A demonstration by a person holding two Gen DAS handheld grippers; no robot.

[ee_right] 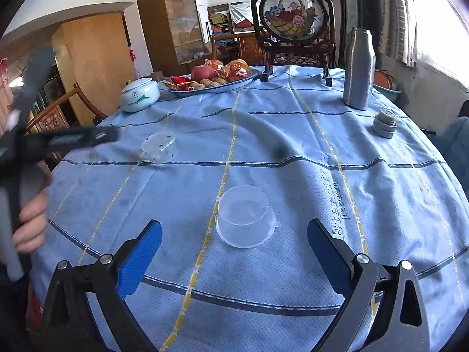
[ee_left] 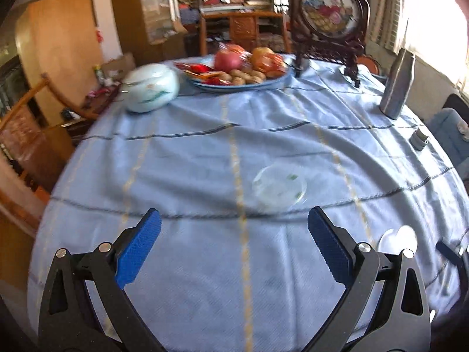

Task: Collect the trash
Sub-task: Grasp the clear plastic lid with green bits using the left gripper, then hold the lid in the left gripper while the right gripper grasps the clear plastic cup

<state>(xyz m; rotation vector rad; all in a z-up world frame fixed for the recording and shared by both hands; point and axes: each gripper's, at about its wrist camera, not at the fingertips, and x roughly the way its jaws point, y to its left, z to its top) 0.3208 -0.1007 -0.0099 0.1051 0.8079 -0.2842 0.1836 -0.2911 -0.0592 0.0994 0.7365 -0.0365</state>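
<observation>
The left claw (ee_left: 234, 234) is wide apart with nothing between its blue pads (ee_left: 137, 252), and it hangs above the tabletop (ee_left: 190, 152), which wears a light blue cloth with dark and yellow stripes. Just ahead of it, a bit to the right, lies a flat clear plastic lid (ee_left: 280, 187) with small green bits stuck on it. The lid rests flat on the cloth, and the claw is not touching it. The right claw (ee_right: 234, 240) is wide apart too and holds nothing. A clear plastic cup (ee_right: 246, 217) sits upside down on the cloth, between the two blue pads (ee_right: 140, 259) but a little past their tips, and no pad touches it. In the right view the same lid (ee_right: 158, 143) is farther back on the left, well apart from the cup, and a hand (ee_right: 30, 223) grips the left tool at the left edge. At the far side of the tabletop sits a white round jar (ee_right: 140, 94) with its lid on. Next to it is a big blue plate (ee_right: 234, 83) full of fruit and nuts. Behind the plate stands a dark wooden stand with a round basket picture (ee_right: 293, 19). On the right stands a tall silver bottle (ee_right: 359, 67), upright, with its gray cap (ee_right: 384, 123) lying near it on the cloth.
</observation>
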